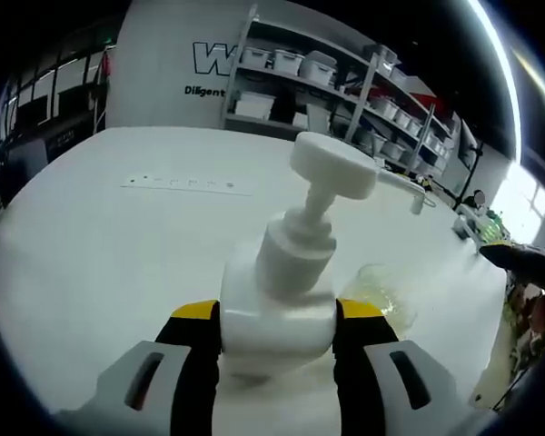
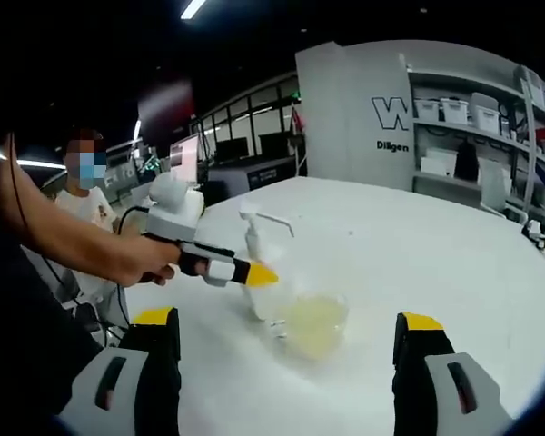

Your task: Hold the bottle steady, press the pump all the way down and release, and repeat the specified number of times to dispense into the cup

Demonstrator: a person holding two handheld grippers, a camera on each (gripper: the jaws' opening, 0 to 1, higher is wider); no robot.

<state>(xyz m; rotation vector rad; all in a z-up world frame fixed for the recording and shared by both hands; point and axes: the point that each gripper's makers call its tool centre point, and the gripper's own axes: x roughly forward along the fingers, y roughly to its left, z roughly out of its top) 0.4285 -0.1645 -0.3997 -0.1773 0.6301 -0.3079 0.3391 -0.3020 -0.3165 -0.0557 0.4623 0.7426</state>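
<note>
A white pump bottle [image 1: 277, 304] stands on the white table [image 1: 100, 263], and my left gripper [image 1: 277, 316] is shut on its body, a yellow-tipped jaw on each side. The pump head [image 1: 334, 163] is up, its spout reaching right over a clear cup [image 1: 381, 295] of yellowish liquid. In the right gripper view the bottle [image 2: 252, 238] and cup [image 2: 314, 323] stand side by side, with the left gripper [image 2: 220, 265] held by a hand from the left. My right gripper [image 2: 287, 322] is open, its jaws wide apart and short of the cup.
A white power strip [image 1: 191, 184] lies farther back on the table. Shelves with white bins [image 1: 318, 68] line the back wall. A seated person [image 2: 86, 204] is beyond the table's left edge. A dark shape [image 1: 518, 259] enters at the right edge.
</note>
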